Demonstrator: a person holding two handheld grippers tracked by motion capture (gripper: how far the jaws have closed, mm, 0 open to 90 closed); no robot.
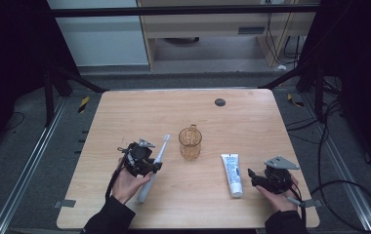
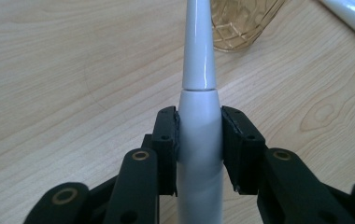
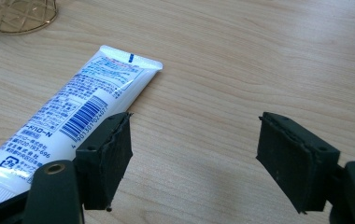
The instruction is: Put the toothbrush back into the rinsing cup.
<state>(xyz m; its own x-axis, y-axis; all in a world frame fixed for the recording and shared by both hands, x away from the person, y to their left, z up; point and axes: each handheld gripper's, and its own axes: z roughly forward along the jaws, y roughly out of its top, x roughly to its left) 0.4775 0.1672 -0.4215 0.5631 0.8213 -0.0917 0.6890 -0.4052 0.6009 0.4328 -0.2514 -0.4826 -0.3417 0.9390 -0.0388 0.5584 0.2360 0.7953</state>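
A white electric toothbrush (image 1: 155, 163) lies slanted at the table's front left, head toward the far side. My left gripper (image 1: 147, 163) is shut on its handle (image 2: 199, 144), both pads pressed against the thick white body. An amber glass cup (image 1: 190, 142) with a handle stands upright at the middle, just beyond the brush neck (image 2: 241, 21). A white toothpaste tube (image 1: 232, 174) lies flat to the cup's right. My right gripper (image 1: 253, 179) stands open beside the tube (image 3: 68, 119), nothing between its jaws.
A small dark round disc (image 1: 219, 102) sits near the wooden table's (image 1: 252, 122) far edge. Cables and metal frame legs lie on the floor right of the table.
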